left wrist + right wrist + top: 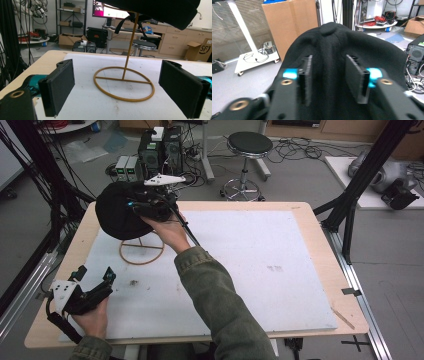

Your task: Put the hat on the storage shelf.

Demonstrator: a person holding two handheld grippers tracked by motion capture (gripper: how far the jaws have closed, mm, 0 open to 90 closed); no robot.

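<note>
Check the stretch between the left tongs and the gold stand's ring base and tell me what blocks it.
Nothing visible does. The left tongs are open, and bare white mat runs from them to the ring base. The black hat sits up on the stand's post, with the right tongs at it.

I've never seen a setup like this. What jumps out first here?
A black hat sits atop a thin gold wire stand at the table's far left, with the right gripper pinching a fold of its fabric. Near the front left corner, the left gripper rests with its jaws wide apart, aimed at the stand.
</note>
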